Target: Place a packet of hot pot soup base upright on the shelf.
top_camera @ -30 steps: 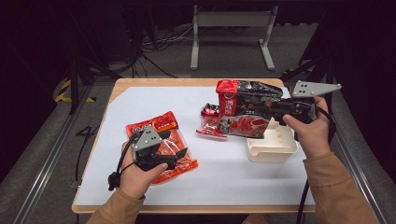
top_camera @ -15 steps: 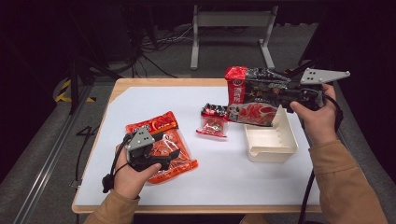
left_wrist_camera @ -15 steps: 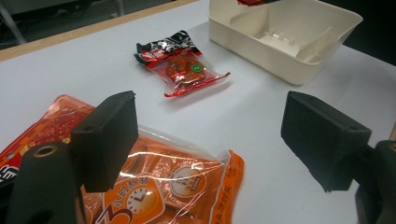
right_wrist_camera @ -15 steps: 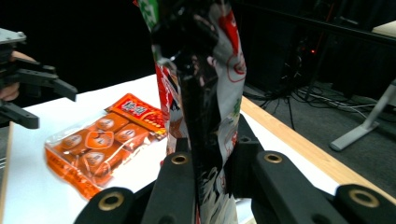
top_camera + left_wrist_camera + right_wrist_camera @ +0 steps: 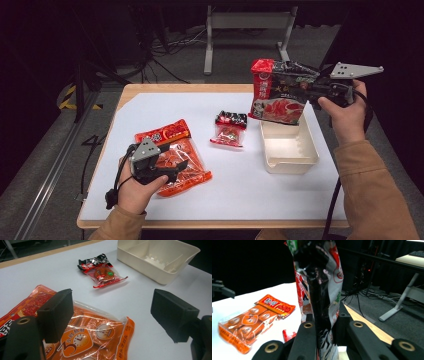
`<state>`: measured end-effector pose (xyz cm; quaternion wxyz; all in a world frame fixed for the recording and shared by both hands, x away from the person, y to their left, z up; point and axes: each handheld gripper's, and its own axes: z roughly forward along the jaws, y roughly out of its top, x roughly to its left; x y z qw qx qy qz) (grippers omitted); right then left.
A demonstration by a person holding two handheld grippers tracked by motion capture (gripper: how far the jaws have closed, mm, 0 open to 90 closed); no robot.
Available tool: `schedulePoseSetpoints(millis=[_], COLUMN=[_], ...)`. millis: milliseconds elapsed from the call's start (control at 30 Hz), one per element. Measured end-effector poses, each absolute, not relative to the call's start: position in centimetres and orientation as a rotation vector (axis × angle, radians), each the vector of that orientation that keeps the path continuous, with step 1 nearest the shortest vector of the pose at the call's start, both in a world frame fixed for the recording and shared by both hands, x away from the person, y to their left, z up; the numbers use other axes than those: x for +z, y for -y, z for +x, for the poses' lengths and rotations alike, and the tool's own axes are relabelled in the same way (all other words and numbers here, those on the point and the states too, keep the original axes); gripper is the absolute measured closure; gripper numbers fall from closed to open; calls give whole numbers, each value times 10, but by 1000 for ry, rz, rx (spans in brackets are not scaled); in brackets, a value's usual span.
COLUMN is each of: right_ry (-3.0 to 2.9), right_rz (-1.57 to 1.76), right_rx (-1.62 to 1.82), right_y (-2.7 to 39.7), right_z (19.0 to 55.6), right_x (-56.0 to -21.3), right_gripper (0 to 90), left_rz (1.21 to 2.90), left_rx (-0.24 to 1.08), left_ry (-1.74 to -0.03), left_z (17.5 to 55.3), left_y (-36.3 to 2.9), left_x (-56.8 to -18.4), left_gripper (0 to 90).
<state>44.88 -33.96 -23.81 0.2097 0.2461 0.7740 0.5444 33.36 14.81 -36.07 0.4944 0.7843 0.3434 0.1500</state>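
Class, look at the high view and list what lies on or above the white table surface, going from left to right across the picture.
Left tongs in the person's hand, over the orange clear-windowed plastic food packet → small red and black snack packet → cream rectangular plastic tray → right tongs, gripping the tall red and black printed pouch.

A big "3" beside a clock face sits on the orange snack packet [image 5: 85, 337]; other print stays unreadable.

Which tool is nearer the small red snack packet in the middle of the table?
Left. The left tool hovers over the orange packet, close to the small red snack packet; the right tool is raised beyond the tray, gripping the large bag.
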Motion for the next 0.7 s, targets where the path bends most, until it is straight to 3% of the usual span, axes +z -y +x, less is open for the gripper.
schedulePoseSetpoints(millis=[700], right_ry=[-2116], right_rz=[749], right_rx=[1432], right_y=[367], right_z=[482], right_x=[-241], right_gripper=[828], left_rz=[1891], left_rx=[349], left_ry=[-843], left_z=[336], left_y=[-152], left_x=[-362], left_gripper=[196])
